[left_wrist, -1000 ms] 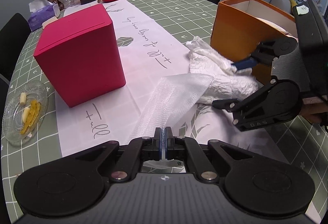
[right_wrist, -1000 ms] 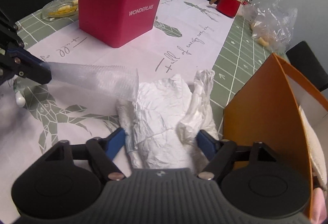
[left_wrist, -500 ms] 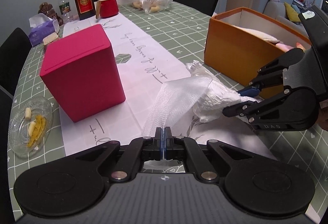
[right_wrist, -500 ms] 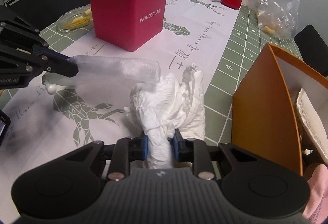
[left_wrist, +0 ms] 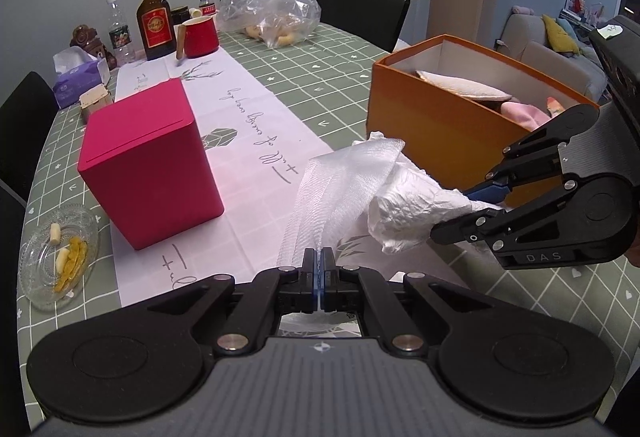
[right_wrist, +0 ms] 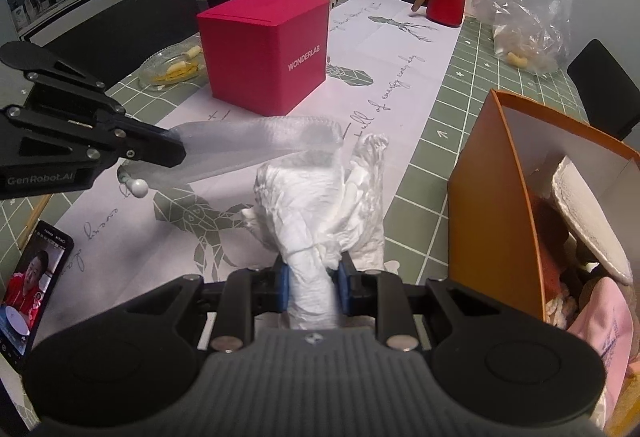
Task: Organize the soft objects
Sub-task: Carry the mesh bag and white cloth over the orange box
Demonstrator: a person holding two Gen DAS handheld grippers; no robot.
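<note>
now mid-carry, both soft pieces off the table. left gripper clenched flat on one end of the mesh sleeve, pads pressed together with only the thin netting between them; sleeve running straight ahead of the fingertips and ending over the wad. right gripper clamped on the neck of the white wad, blue pads squeezing it from both sides, the crumpled bulk puffing out just beyond the tips. orange box just off the right gripper's right finger, open at the top, already holding a pale cushion and pink cloth. red box well ahead of both sets of fingers, beyond the sleeve, closed.

likely step: moving the two pieces to the orange box. next move probably a swing of the wad to the right, over the near wall, then a release above the cushion; enough height needed to clear the rim. sleeve's free end touching or perhaps caught on the wad, hard to tell which, so both hands best moved together, or the sleeve drawn clear first. light, limp stuff; prone to cling to the pads on release.
</note>
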